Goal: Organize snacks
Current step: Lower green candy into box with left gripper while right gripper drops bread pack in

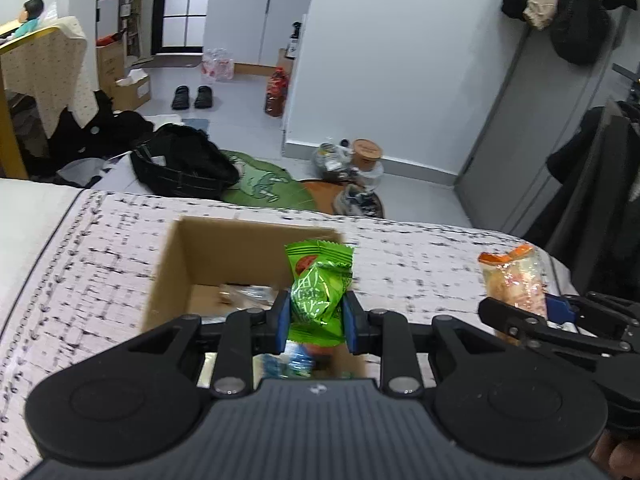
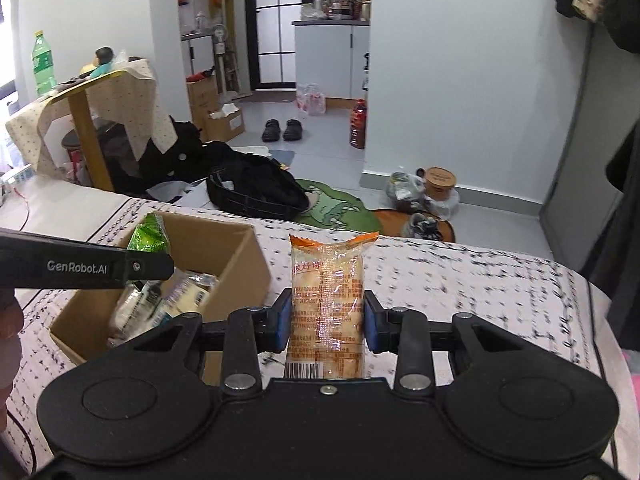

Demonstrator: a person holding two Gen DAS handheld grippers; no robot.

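Up close, the left hand-held gripper (image 1: 316, 322) pinches a crinkly green snack packet (image 1: 318, 292) between its blue pads, jaws nearly together, just above the open cardboard box (image 1: 172, 264). The right hand-held gripper (image 2: 326, 326) clamps a tall clear-and-orange wrapped cracker pack (image 2: 328, 300), held upright, jaws narrowly parted around it, just beside the box's right wall. The box sits on a bed (image 2: 480, 292) covered in a pale cloth with black broken-line checks; inside lie several glossy wrapped snacks (image 2: 168, 300). Nothing stands between either packet and the box opening. Beyond the bed edge, the grey tiled floor holds a black bag (image 1: 184, 164), a round green rug (image 1: 268, 184), a pair of dark shoes (image 1: 192, 97) and a brown-lidded jar (image 1: 366, 150).
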